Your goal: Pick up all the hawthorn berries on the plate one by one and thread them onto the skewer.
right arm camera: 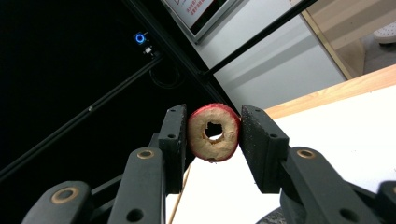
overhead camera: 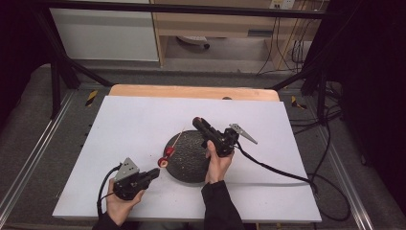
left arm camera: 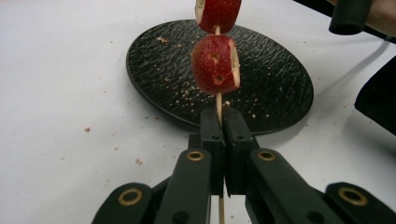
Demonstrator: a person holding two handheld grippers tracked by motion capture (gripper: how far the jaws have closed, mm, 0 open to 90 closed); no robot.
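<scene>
left claw (left arm camera: 219,122) clamps skewer (left arm camera: 218,105) | right claw (right arm camera: 212,133) pinches fruit ring (right arm camera: 214,132) | you line its hole up over the tip, above the plate (overhead camera: 189,160), slide slow

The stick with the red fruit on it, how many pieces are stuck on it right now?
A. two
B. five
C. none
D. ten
A: the left gripper view shows two red fruit pieces threaded one above the other on the stick, which the left gripper pinches just below them, above the black plate.
</scene>
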